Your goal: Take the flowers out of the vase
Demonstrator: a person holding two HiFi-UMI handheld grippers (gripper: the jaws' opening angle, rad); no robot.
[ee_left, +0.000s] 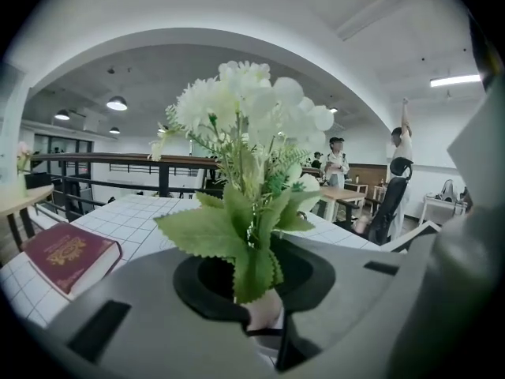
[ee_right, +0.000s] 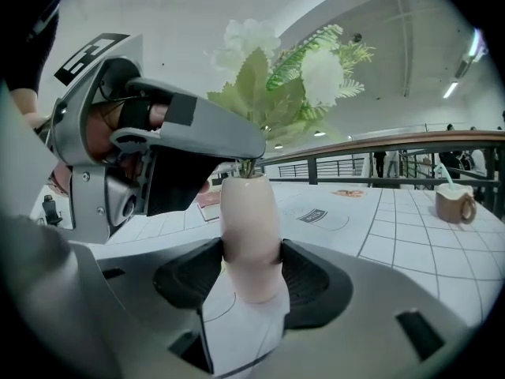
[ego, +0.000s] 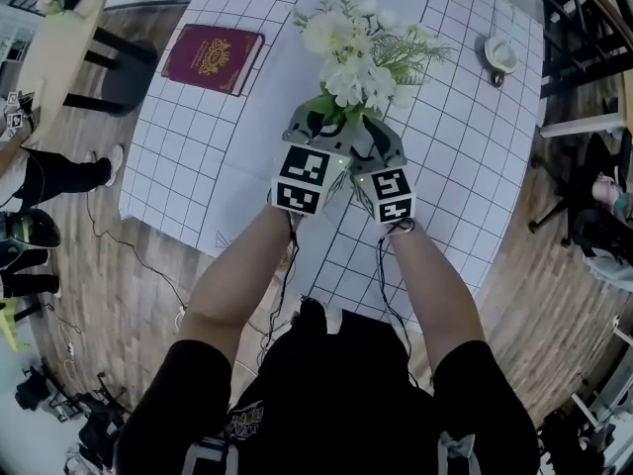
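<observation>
A bunch of white flowers (ego: 361, 52) with green leaves stands in a pale pink vase (ee_right: 251, 227) on the gridded white tablecloth (ego: 465, 156). My right gripper (ee_right: 252, 268) is shut on the vase's body, one pad on each side. My left gripper (ee_left: 252, 281) is shut on the flower stems just above the vase mouth; a hanging leaf (ee_left: 254, 268) hides the stems themselves. In the head view both grippers, left (ego: 315, 132) and right (ego: 381, 144), meet under the blooms and hide the vase. The left gripper's jaw (ee_right: 197, 136) reaches across above the vase rim in the right gripper view.
A dark red book (ego: 212, 57) lies at the table's far left. A cup (ego: 499, 55) with a straw sits at the far right. Chairs stand around the table, cables trail on the wooden floor, and a person's legs (ego: 59, 176) show at the left.
</observation>
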